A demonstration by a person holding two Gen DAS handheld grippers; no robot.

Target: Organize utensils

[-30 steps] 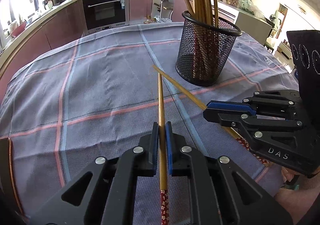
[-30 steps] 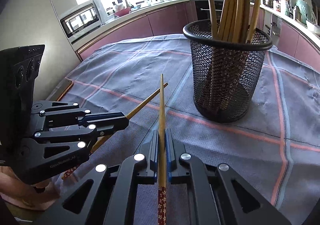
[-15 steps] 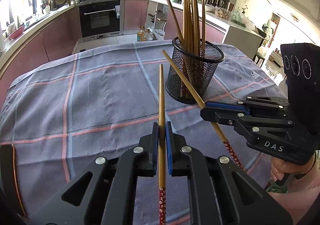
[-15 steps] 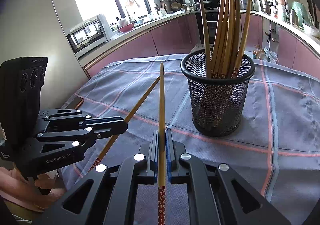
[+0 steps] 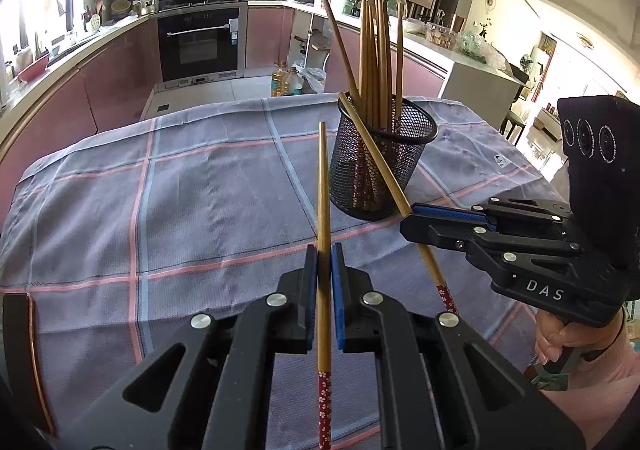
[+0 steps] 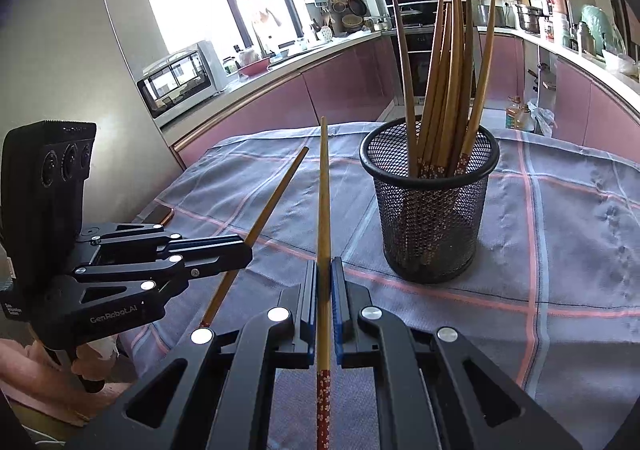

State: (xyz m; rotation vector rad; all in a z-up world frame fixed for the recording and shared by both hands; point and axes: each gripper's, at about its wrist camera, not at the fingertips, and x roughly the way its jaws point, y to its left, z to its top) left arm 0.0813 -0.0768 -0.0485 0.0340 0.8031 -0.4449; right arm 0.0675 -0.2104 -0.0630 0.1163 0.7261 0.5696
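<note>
From my left gripper (image 5: 324, 278), clamped on a bamboo chopstick (image 5: 323, 185) with its tip forward for dropping in, the mesh holder (image 5: 386, 165) sits ahead, slightly right. My right gripper (image 6: 324, 282) pinches its own chopstick (image 6: 323, 189) likewise, holder (image 6: 430, 209) ahead-right, well apart

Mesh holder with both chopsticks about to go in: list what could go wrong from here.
1. The mesh holder is already crowded with chopsticks; an incoming tip may snag on them or on the rim.
2. It looks light, so a sideways knock could tip it.
3. The left gripper and right gripper each pinch one chopstick mid-shaft; the two sticks could collide.
</note>
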